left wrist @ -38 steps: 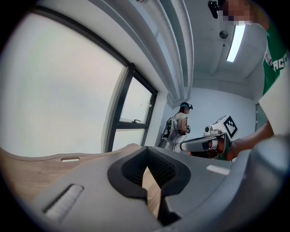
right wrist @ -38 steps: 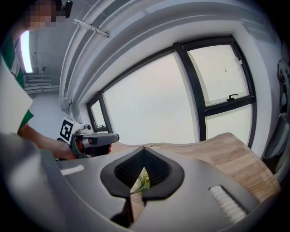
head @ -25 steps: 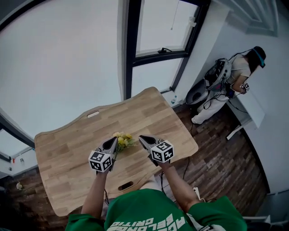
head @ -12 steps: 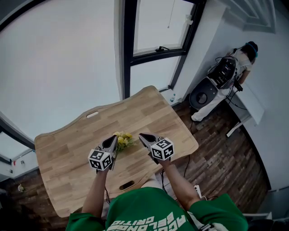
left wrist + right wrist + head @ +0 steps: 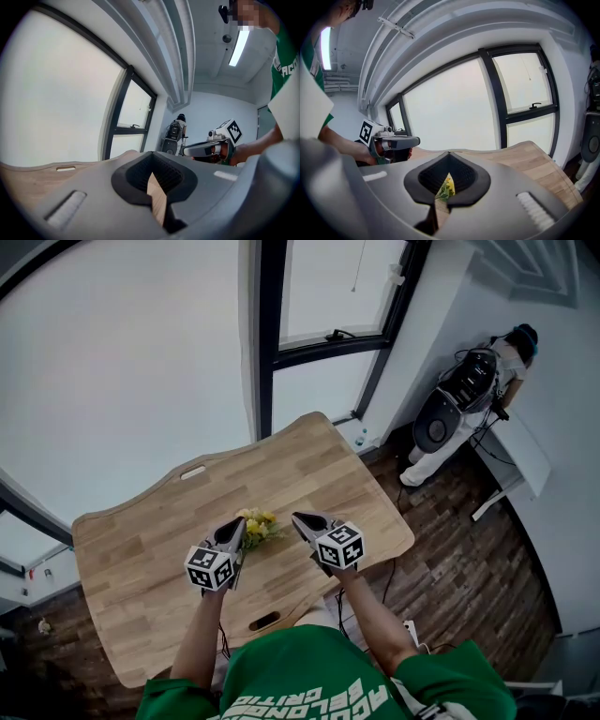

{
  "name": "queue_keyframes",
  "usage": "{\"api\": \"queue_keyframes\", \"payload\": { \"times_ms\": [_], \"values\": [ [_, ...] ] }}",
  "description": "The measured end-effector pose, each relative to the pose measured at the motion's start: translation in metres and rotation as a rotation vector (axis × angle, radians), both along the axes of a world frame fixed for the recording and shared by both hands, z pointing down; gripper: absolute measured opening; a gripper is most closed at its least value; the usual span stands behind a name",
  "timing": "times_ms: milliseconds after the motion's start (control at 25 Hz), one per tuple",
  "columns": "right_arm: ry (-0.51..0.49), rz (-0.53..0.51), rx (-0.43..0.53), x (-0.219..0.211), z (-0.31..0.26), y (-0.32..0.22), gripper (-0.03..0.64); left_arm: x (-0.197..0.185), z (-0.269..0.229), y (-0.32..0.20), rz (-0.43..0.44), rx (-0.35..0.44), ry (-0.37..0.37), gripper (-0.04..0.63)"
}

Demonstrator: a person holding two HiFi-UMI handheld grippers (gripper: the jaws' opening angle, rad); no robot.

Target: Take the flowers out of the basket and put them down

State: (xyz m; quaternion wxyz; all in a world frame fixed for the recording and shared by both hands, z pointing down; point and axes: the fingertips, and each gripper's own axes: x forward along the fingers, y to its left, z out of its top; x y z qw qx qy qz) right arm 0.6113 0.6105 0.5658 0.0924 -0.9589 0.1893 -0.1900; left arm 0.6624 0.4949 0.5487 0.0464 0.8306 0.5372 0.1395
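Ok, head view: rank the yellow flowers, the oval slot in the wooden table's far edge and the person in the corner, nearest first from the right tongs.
1. Yellow flowers, just left of the right tongs.
2. Oval slot, far edge of the wooden table.
3. Person, upper-right corner.

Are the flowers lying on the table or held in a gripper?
On the table: the flowers lie between the shut left gripper and right gripper.

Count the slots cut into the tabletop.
2: one slot near the tabletop's far edge, another at its near edge. The left gripper and right gripper could hide others.
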Motion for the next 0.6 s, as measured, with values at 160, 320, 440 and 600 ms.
{"api": "queue_keyframes", "payload": {
  "times_ms": [160,320,440,600],
  "values": [
    [-0.007,0.009,0.002,-0.0027,0.0039,0.0029,0.005,-0.0018,0.0043,0.0007,0.003,0.007,-0.004,0.019],
    [-0.011,0.015,0.004,-0.0022,0.0060,0.0044,0.005,-0.0007,0.0059,0.0002,0.004,0.011,-0.006,0.018],
    [-0.012,0.015,0.003,-0.0025,0.0062,0.0035,0.005,-0.0005,0.0052,-0.0016,0.003,0.009,-0.006,0.020],
    [-0.010,0.014,0.002,-0.0028,0.0052,0.0012,0.005,-0.0005,0.0031,-0.0037,0.002,0.006,-0.004,0.018]
  ]
}}
